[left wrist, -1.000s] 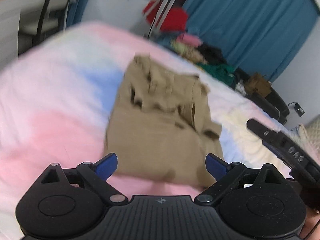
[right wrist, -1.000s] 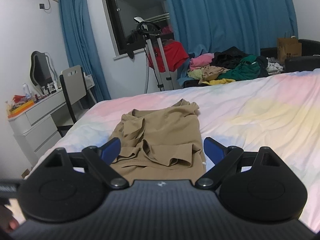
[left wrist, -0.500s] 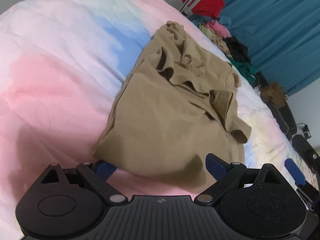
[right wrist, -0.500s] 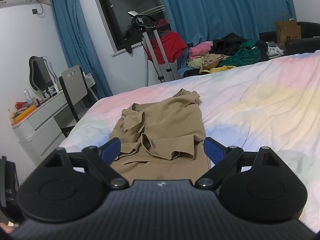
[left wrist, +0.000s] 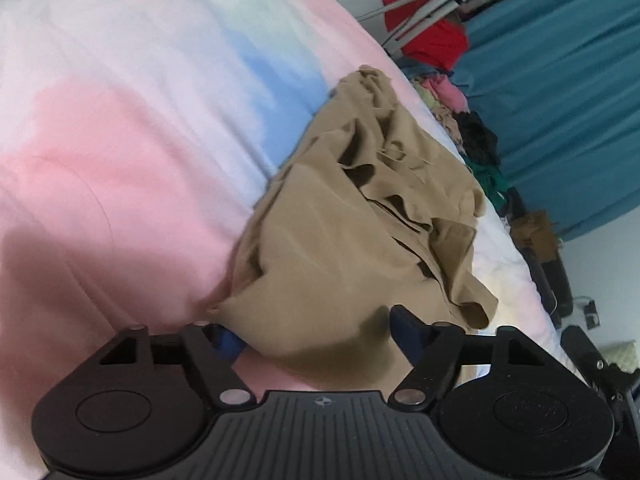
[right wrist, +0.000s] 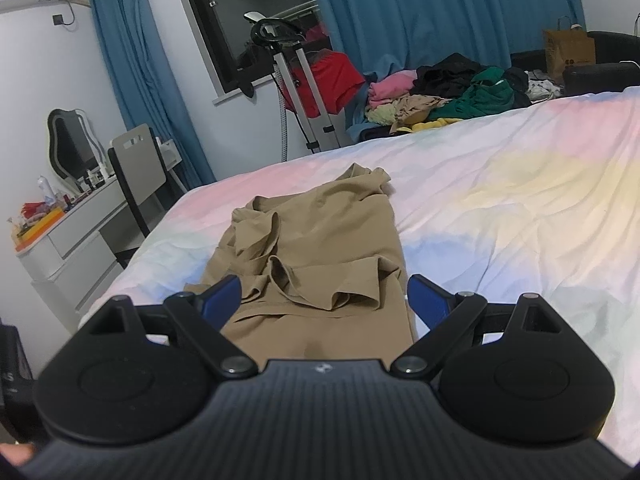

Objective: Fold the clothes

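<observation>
One heap of clothes (right wrist: 448,92) beyond the pastel bedsheet (right wrist: 520,184).

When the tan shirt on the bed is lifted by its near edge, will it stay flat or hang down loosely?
The tan shirt will probably hang limp: it already lies in soft rumples and folds. It looks thin, so likely light. The left gripper is closing with the near hem between its jaws; the folded sleeve layers may slide open on the bed sheet when lifted.

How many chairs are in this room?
1 in view: a grey-backed chair at the white desk, left of the bed. Others may be hidden.
</observation>
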`<action>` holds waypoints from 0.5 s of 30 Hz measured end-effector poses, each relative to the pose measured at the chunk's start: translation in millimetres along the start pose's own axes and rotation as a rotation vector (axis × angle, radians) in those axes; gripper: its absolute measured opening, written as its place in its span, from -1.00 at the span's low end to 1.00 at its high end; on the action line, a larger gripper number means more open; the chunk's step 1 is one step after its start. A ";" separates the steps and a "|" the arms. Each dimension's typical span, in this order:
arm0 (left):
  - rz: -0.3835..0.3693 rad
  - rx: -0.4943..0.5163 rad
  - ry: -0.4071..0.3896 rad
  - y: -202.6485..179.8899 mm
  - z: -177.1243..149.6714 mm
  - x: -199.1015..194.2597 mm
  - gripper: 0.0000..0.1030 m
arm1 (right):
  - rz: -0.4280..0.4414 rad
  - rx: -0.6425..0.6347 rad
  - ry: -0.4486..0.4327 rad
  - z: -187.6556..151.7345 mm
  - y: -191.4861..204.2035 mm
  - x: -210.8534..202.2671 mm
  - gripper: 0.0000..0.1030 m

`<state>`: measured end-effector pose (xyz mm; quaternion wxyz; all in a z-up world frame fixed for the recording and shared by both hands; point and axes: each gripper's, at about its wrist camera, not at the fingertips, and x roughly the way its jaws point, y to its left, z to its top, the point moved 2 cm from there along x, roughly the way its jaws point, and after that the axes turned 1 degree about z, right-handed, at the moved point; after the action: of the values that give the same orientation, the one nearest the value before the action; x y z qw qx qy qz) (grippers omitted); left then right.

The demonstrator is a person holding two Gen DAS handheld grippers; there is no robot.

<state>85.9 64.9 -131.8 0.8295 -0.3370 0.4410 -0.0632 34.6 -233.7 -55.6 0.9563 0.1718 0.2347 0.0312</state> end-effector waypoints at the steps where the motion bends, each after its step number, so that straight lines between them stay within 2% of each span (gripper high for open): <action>1: -0.002 -0.001 -0.004 -0.5 0.9 0.4 0.44 | -0.005 0.001 0.001 -0.5 -0.3 0.6 0.77; 3: -0.007 0.008 -0.018 -4.3 2.2 -1.4 0.39 | -0.013 0.002 0.001 -1.8 -1.4 1.0 0.77; 7: -0.098 0.066 -0.091 -16.6 3.7 -11.7 0.36 | -0.046 0.000 -0.006 -3.4 -4.2 1.0 0.77; 9: -0.079 0.071 -0.080 -18.1 4.0 -6.3 0.35 | -0.049 0.008 -0.007 -3.4 -5.3 0.9 0.77; 12: 0.009 0.093 -0.021 -10.9 0.1 10.9 0.17 | -0.052 0.009 -0.007 -3.5 -5.5 1.0 0.77; 15: 0.026 0.131 -0.034 -15.1 -0.7 14.7 0.16 | -0.057 0.020 0.004 -5.0 -6.5 1.8 0.77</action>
<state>97.1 47.1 -132.9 0.8578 -0.2773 0.4262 -0.0754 33.7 -238.0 -62.8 0.9546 0.1744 0.2415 0.0019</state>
